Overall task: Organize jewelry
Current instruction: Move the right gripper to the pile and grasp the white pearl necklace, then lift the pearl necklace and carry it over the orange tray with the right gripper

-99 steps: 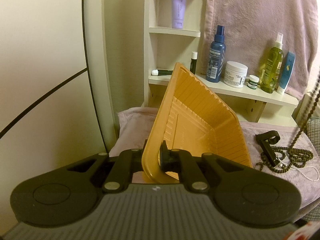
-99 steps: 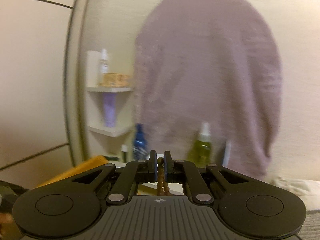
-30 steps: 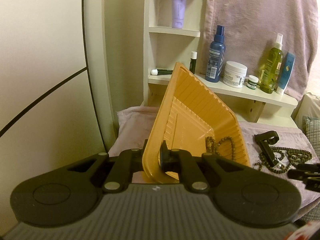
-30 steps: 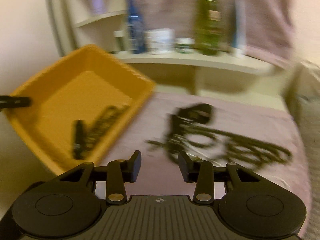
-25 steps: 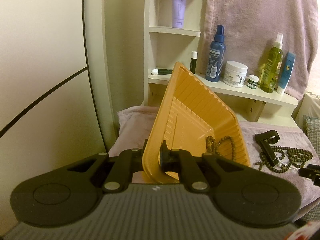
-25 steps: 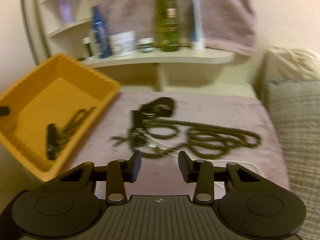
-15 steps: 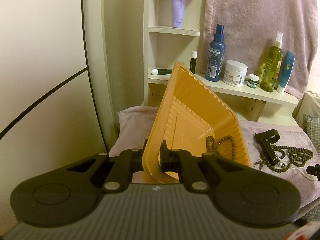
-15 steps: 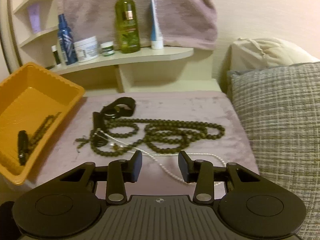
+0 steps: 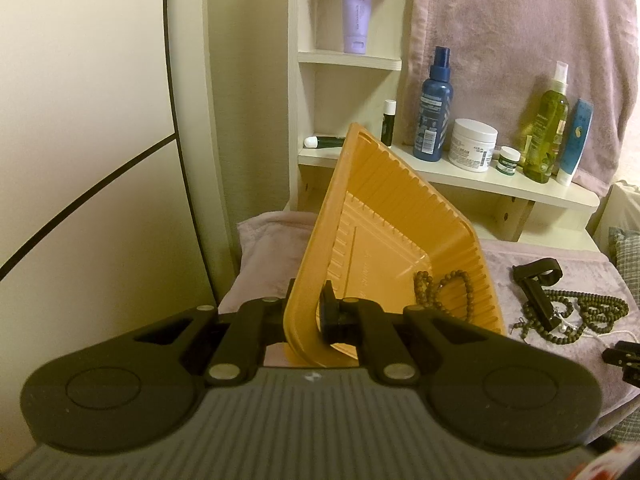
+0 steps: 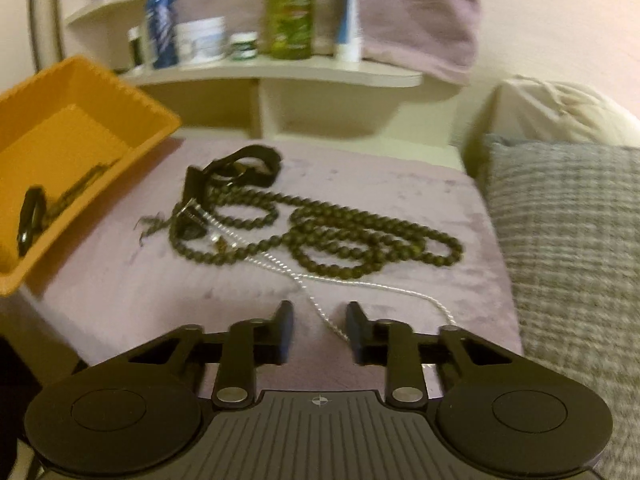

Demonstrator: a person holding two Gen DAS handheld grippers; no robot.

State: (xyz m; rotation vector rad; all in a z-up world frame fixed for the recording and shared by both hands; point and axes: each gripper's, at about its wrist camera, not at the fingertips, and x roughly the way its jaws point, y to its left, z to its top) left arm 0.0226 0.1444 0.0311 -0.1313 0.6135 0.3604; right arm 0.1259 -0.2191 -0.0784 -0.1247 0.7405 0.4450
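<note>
My left gripper (image 9: 310, 300) is shut on the near rim of the orange tray (image 9: 384, 216) and holds it tilted. A brown bead bracelet (image 9: 444, 286) lies in the tray's low corner. On the mauve cloth lie a long dark bead necklace (image 10: 340, 240), a black clip (image 10: 240, 168) and a thin white strand (image 10: 380, 286). My right gripper (image 10: 320, 316) hovers low over the cloth, its jaws closing. The near end of the white strand runs between the fingers, and the pads are still apart from it. The right gripper's tips (image 9: 624, 356) also show in the left wrist view.
A cream shelf (image 9: 500, 184) behind the cloth carries several bottles and jars. A mauve towel (image 9: 520, 40) hangs on the wall above it. A grey checked pillow (image 10: 572, 240) borders the cloth on the right, with a cream cushion (image 10: 560, 108) behind it.
My right gripper let a bead bracelet go into the tray, swung right and down to the white strand, and its jaws narrowed. The left gripper and tray kept still.
</note>
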